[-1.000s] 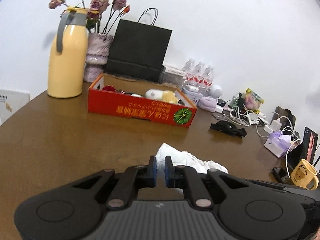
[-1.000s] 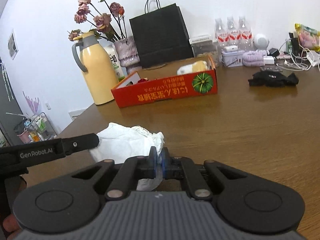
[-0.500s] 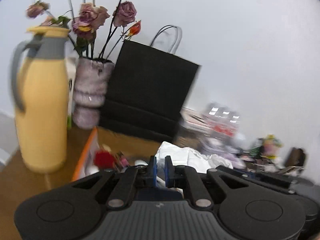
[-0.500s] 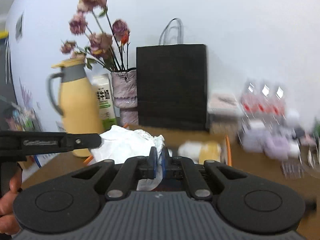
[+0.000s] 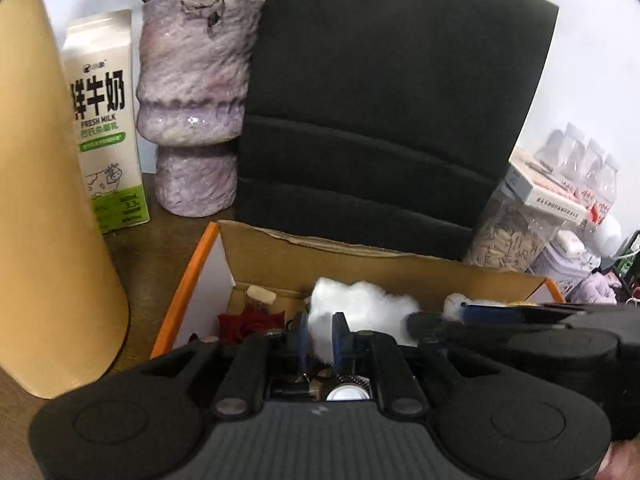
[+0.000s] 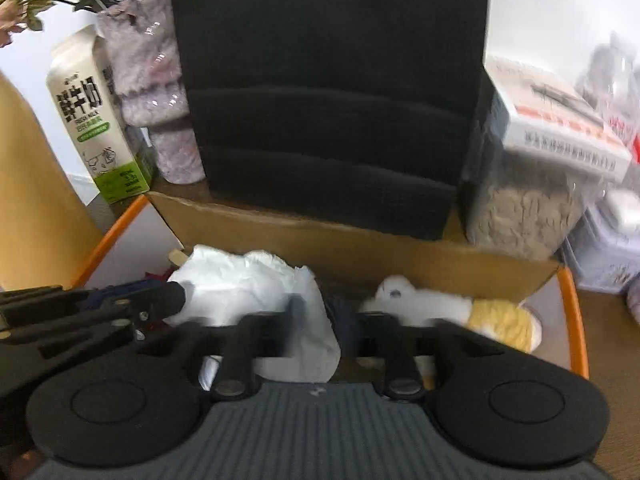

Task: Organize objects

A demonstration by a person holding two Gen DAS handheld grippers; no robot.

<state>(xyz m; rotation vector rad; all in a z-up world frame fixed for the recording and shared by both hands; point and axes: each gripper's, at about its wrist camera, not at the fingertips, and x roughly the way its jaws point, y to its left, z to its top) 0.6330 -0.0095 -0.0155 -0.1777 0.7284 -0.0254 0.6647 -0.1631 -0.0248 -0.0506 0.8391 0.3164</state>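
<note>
Here, the white crumpled cloth [image 6: 256,280] is held over the cardboard box [image 6: 360,240], between the opening jaws of the right gripper [image 6: 316,320]; the left gripper [image 5: 320,334], likewise opening, is seen pinching its edge.

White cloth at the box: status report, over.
Left gripper and right gripper both opening around the white cloth. Cloth over the open cardboard box. Plush toy beside it, nothing blocking.
</note>
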